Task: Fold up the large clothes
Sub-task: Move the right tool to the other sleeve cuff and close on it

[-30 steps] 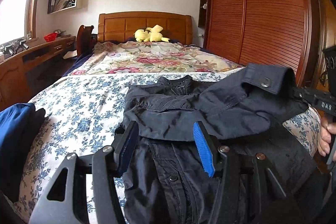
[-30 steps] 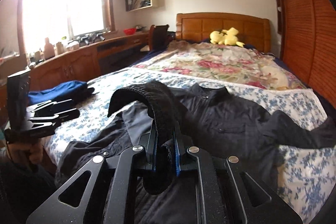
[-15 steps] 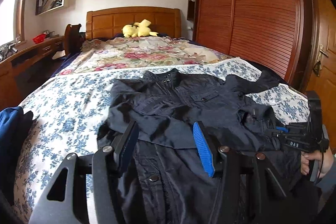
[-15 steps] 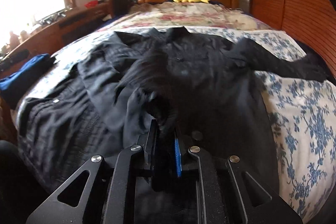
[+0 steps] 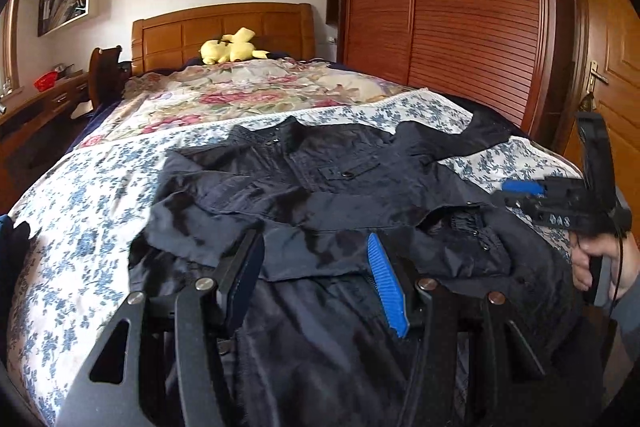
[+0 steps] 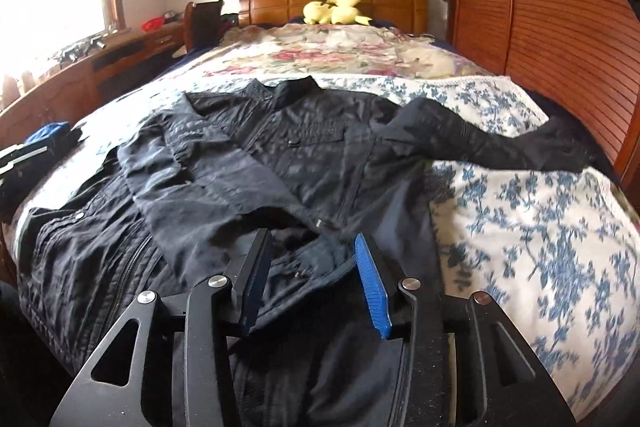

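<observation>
Jacket, dark crinkled fabric, sleeve folded across, flat on floral quilt; both tongs spread, empty.

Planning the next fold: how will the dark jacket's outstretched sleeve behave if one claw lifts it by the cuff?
The sleeve probably goes limp and drapes, since the dark jacket lies creased and wrinkled. It likely drags the shoulder along, being one piece. The folded sleeve already laid across the chest suggests it stays where dropped.
</observation>
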Action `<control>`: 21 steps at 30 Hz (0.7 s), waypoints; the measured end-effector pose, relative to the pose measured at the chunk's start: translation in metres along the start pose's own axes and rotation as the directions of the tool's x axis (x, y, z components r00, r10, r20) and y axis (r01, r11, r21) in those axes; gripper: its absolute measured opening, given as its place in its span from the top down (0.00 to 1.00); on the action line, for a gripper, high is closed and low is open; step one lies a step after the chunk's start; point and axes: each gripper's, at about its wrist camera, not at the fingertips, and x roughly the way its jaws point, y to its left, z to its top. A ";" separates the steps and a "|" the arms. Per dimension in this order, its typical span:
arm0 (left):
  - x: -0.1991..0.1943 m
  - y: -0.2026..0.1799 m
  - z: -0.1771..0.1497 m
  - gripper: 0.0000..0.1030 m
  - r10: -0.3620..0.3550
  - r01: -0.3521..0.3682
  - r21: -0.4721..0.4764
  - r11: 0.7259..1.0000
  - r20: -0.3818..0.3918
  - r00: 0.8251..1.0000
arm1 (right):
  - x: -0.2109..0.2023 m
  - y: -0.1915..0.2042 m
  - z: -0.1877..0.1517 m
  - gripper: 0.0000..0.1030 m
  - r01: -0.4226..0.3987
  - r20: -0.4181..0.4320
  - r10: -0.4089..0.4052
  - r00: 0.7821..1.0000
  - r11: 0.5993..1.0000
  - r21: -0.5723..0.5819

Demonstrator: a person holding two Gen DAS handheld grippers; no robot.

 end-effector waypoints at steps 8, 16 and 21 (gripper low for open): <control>0.017 -0.020 0.004 0.48 -0.027 0.027 0.006 1.000 -0.015 1.000 | 0.048 -0.010 0.031 0.66 -0.060 -0.075 0.058 0.996 0.998 -0.029; 0.033 -0.031 0.001 0.48 -0.026 0.026 0.017 1.000 -0.042 0.999 | 0.090 -0.001 0.013 0.77 -0.149 -0.222 0.135 0.966 0.988 -0.047; 0.046 -0.033 -0.001 0.48 -0.009 0.011 0.024 1.000 -0.068 0.998 | 0.094 0.002 -0.006 0.78 -0.169 -0.234 0.150 0.961 0.984 -0.064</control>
